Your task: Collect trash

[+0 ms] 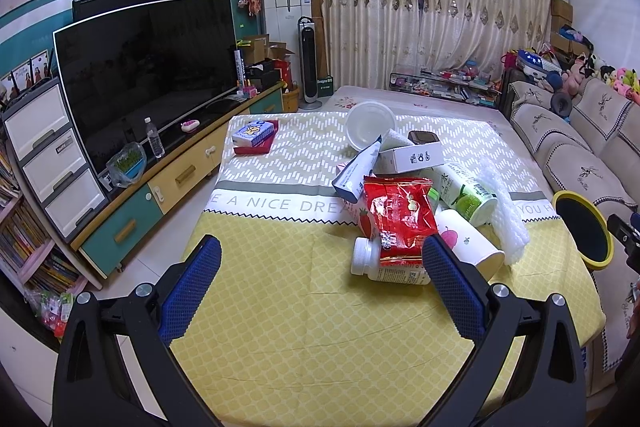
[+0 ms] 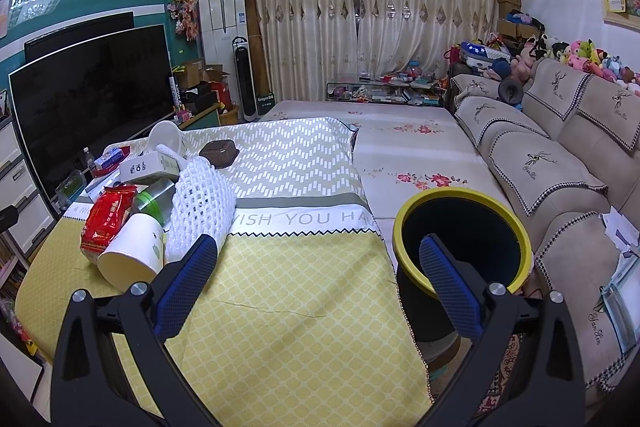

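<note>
Both grippers, left [image 1: 320,291] and right [image 2: 316,291], gape wide and empty. Only the right view shows the bin's [image 2: 404,223] inside, at 3 o'clock; bare cloth [image 2: 300,307] ahead.

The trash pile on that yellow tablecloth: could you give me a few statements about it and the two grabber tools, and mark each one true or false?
1. The left gripper is clamped on the red snack bag. False: its jaws stand open and hold nothing.
2. The paper cup lies on its side. True.
3. The bin with the yellow rim stands in the middle of the pile. False: it stands off the table's edge, beside the sofa.
4. The white foam net lies on the pile's side nearest the bin. True.
5. The right gripper holds the white bottle. False: it is open and empty.
</note>
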Demonstrator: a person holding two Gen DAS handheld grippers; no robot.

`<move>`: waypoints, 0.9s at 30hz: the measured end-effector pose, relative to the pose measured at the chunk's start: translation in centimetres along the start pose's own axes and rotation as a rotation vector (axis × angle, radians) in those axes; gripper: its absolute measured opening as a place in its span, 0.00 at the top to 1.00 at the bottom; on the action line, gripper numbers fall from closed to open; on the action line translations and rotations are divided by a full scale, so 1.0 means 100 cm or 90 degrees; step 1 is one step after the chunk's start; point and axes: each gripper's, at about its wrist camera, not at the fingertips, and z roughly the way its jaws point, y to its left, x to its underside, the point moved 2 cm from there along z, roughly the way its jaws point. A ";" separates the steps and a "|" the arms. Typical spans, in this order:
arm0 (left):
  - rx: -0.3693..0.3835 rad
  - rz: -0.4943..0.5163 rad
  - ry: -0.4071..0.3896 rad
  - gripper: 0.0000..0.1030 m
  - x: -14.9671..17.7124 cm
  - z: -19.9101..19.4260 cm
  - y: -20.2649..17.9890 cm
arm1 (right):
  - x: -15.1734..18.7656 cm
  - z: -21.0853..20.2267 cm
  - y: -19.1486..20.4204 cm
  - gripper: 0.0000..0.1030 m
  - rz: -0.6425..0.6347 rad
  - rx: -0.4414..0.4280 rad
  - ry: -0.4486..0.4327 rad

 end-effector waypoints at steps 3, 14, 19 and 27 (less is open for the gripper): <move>0.000 0.000 0.000 0.04 0.000 0.000 -0.001 | 0.000 0.000 0.000 0.06 0.000 0.000 0.000; 0.000 0.001 0.002 0.04 0.001 0.001 -0.001 | 0.004 0.003 -0.002 0.06 0.000 -0.002 0.006; 0.001 0.002 0.006 0.04 0.001 0.004 -0.003 | 0.002 0.008 0.004 0.06 -0.011 -0.012 0.012; 0.003 -0.001 0.016 0.04 -0.002 0.012 -0.002 | -0.005 0.026 0.044 0.06 -0.065 -0.069 0.021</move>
